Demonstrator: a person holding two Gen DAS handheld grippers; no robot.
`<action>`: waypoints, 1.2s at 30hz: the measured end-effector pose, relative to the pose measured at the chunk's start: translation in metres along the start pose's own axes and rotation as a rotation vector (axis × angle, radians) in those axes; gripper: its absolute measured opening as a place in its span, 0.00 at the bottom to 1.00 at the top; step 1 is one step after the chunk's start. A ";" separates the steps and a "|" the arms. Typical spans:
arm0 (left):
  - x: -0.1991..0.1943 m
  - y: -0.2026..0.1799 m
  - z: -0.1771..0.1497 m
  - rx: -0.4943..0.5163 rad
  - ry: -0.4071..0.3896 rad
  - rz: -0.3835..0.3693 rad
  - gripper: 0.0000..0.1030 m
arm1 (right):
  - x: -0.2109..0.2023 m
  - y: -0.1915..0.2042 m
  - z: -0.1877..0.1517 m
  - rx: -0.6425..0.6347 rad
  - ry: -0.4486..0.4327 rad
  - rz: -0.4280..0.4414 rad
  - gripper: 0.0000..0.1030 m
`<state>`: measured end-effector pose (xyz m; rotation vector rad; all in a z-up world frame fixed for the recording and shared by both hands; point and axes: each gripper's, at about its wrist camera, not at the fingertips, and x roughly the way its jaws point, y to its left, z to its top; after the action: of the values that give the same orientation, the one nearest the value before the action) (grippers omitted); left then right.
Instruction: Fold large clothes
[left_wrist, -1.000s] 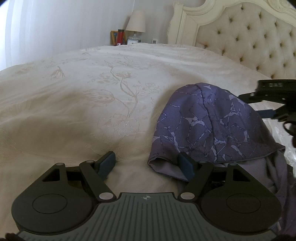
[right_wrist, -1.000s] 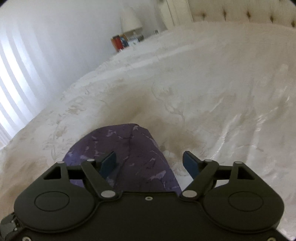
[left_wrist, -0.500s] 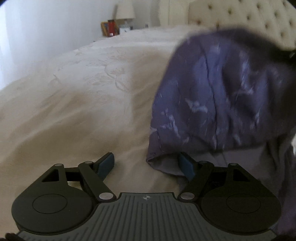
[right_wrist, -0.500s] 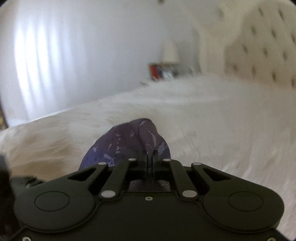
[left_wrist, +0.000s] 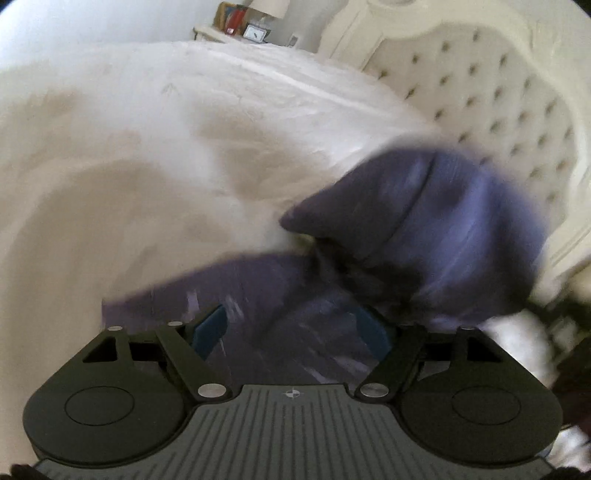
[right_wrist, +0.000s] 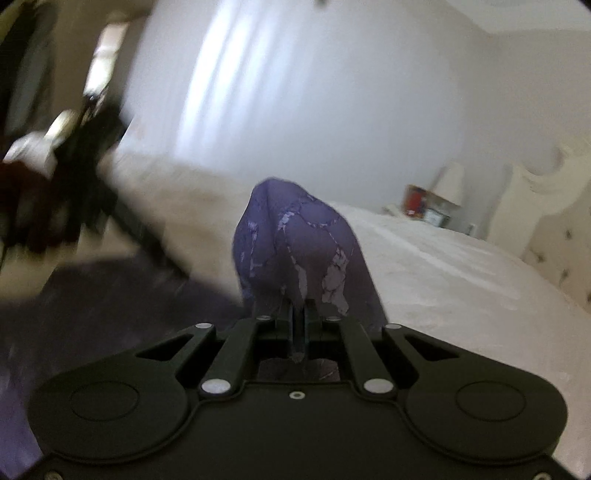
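Cream bed (left_wrist: 155, 155), tufted headboard (left_wrist: 517, 110), bedside lamp (right_wrist: 450, 182), white walls.

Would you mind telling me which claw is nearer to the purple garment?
Right. The right claw is shut on the purple garment, lifting a fold. The left claw is opening, with the cloth between its fingers, ungripped.

Bed cover (left_wrist: 155, 155): cream, with a faint embroidered pattern and soft creases.
Headboard (left_wrist: 509, 110): cream, padded, with buttons, inside a carved frame.
Nightstand (left_wrist: 218, 35): pale, beside the bed at the head end.
Lamp (right_wrist: 451, 182): pale shade, standing on the nightstand.
Small clock (left_wrist: 255, 33): near the lamp base.
Red object (right_wrist: 415, 199): next to the lamp, too blurred to identify.
Curtain (right_wrist: 295, 92): white, light coming through.
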<state>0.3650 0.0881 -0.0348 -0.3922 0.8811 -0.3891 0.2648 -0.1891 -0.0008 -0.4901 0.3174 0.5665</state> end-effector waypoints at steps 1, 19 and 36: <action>-0.008 0.005 -0.002 -0.035 -0.006 -0.026 0.86 | -0.002 0.010 -0.006 -0.030 0.018 0.014 0.11; 0.034 -0.002 -0.025 -0.178 0.102 -0.113 0.61 | -0.034 0.008 -0.065 0.748 0.191 0.151 0.91; -0.044 -0.067 -0.063 -0.127 -0.124 -0.257 0.15 | -0.025 -0.031 -0.027 0.926 0.068 0.046 0.33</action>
<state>0.2786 0.0410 -0.0097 -0.6435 0.7379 -0.5406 0.2587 -0.2361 -0.0022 0.3937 0.6099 0.3910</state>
